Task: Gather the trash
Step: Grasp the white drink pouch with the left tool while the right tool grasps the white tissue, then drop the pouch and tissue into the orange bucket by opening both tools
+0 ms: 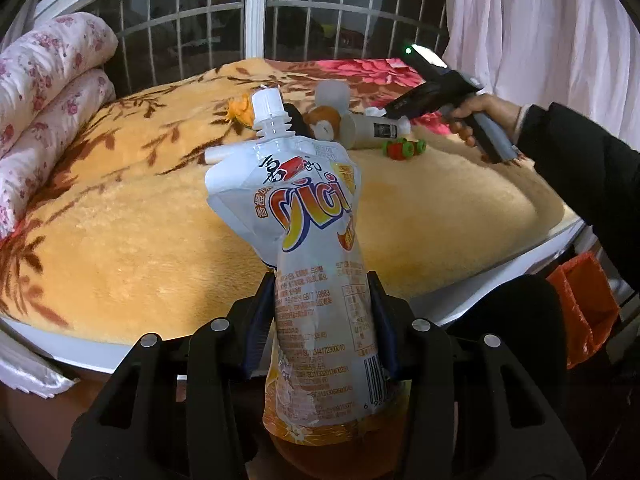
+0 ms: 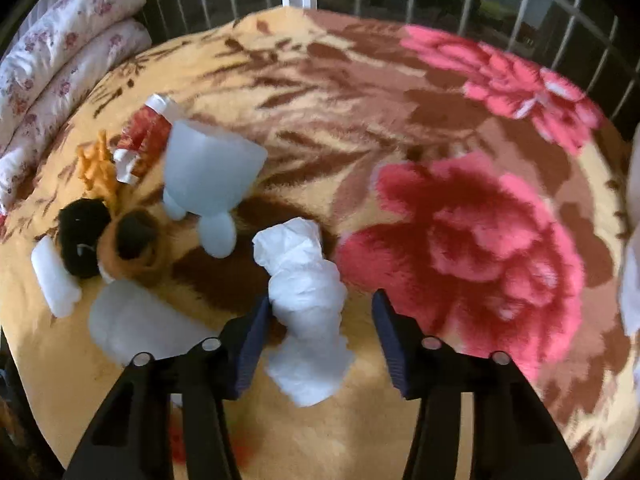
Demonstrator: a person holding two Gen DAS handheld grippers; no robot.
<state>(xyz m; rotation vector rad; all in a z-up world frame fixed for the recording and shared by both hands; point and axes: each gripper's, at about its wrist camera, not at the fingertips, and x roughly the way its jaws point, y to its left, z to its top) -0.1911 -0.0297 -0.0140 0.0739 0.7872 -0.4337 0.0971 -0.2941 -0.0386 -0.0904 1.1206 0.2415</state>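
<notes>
My left gripper (image 1: 322, 320) is shut on a white and orange drink pouch (image 1: 316, 248) with a white spout cap, held upright above the near edge of the bed. My right gripper (image 2: 320, 336) is open over the blanket, its jaws either side of a crumpled white tissue (image 2: 306, 300) that lies between them, nearer the left finger (image 2: 252, 348). The right gripper also shows in the left wrist view (image 1: 404, 106), held by a hand above the toys. A red and white wrapper (image 2: 144, 136) lies farther left.
A plush orange blanket with red flowers (image 2: 460, 240) covers the bed. On it lie a pale blue plastic toy (image 2: 208, 176), a brown and black plush toy (image 2: 116, 244), white tubes (image 2: 54, 280), a green and red toy (image 1: 402, 148). Folded floral quilts (image 1: 48, 92) lie left. An orange bag (image 1: 580, 300) hangs right.
</notes>
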